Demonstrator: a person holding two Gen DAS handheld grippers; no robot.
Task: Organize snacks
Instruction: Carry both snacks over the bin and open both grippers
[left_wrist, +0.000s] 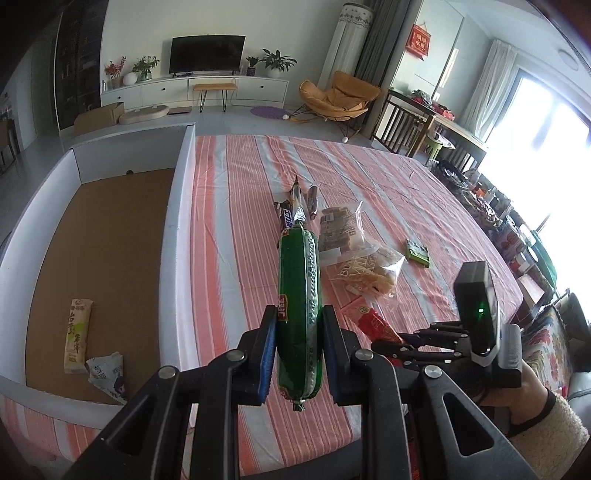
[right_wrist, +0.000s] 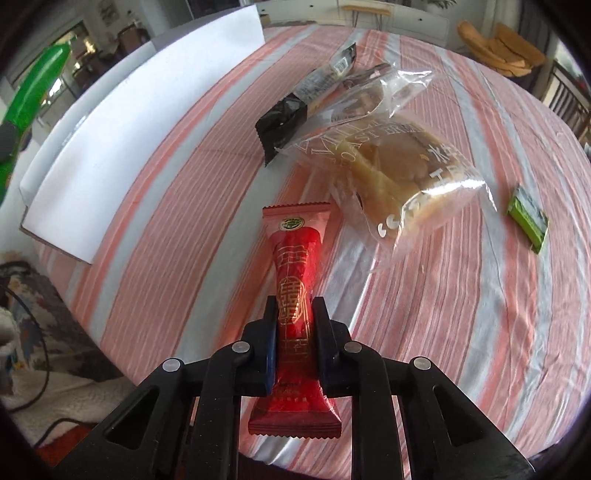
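Note:
My left gripper (left_wrist: 298, 314) is shut on a long green sausage pack (left_wrist: 298, 295), held above the striped tablecloth (left_wrist: 236, 206) beside the white box (left_wrist: 177, 229). The box holds a cream snack bar (left_wrist: 77, 334) and a crumpled wrapper (left_wrist: 107, 374). My right gripper (right_wrist: 294, 304) is shut on a red snack packet (right_wrist: 295, 295), lifted over the cloth; it shows in the left wrist view (left_wrist: 380, 326) too. On the cloth lie a clear bread bag (right_wrist: 406, 177), a black bar (right_wrist: 295, 110), a brown cake pack (left_wrist: 338, 225) and a small green packet (right_wrist: 528, 218).
The white box's wall (right_wrist: 110, 147) stands at the left of the right wrist view. A chocolate bar (left_wrist: 288, 216) lies beyond the sausage. The table's near edge runs below both grippers. A dining table and chairs (left_wrist: 417, 122) stand far right.

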